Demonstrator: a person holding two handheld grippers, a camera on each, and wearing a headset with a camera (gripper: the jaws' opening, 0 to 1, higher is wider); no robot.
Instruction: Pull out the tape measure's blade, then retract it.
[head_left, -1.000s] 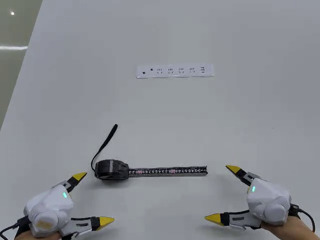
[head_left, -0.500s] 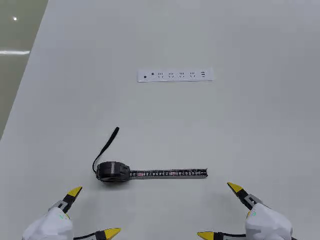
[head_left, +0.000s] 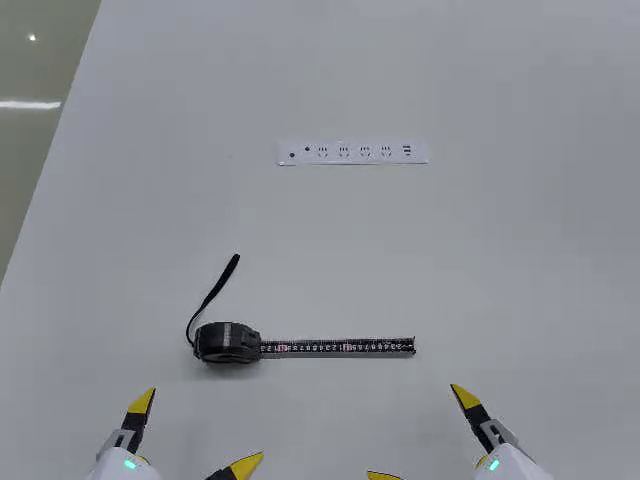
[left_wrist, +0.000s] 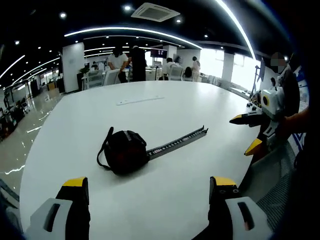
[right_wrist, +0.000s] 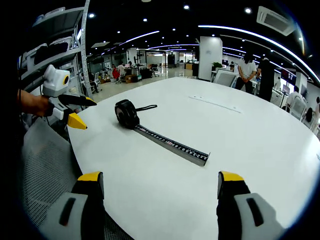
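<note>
On white bench (head_left: 420, 250), low centre: tape measure (head_left: 226, 342), blade (head_left: 338, 347) out flat toward 3 o'clock, strap (head_left: 213, 288) trailing to 12. Flanking at 7 and 5 o'clock, well apart from it: left gripper (head_left: 195, 430), right gripper (head_left: 418, 434), both spread wide, empty. Likely risks on retract: tape measure skidding if unheld; blade whipping back uncontrolled; pinching strap by mistake.

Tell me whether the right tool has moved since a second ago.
Yes. The right tool has pulled back, away from the blade tip, while the tape measure keeps its place below the power strip.
</note>
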